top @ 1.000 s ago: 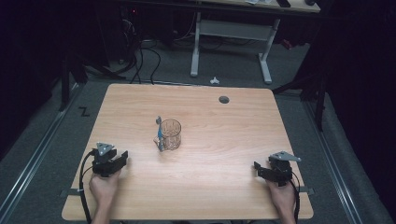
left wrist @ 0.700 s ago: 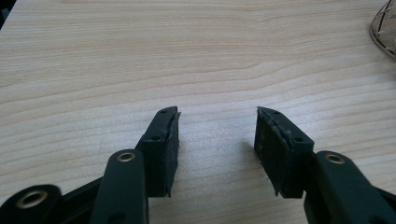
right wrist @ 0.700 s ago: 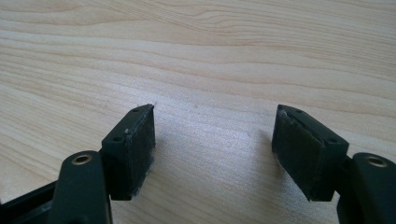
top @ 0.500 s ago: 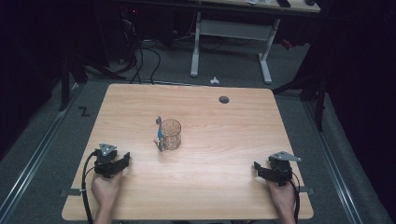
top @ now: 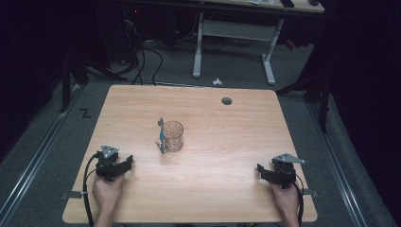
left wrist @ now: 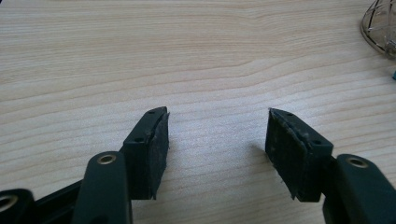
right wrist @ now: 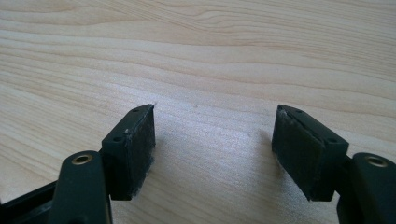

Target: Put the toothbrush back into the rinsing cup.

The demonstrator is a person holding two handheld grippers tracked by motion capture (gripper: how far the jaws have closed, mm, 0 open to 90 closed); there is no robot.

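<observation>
Currently I hold both grippers low at the near edge: left gripper has just been opening, nothing between; right gripper spread, empty. Glass mug with toothbrush stands mid-table. Next, I judge, a forward reach.

Table: light wood-grain top, smooth, faint sheen, with a dark round grommet near its far right corner. Cup mid-table: clear, glossy, glass-like, patterned wall. Left gripper and right gripper: matt black plastic, pads rough and scuffed, brass-coloured metal rivets.
</observation>
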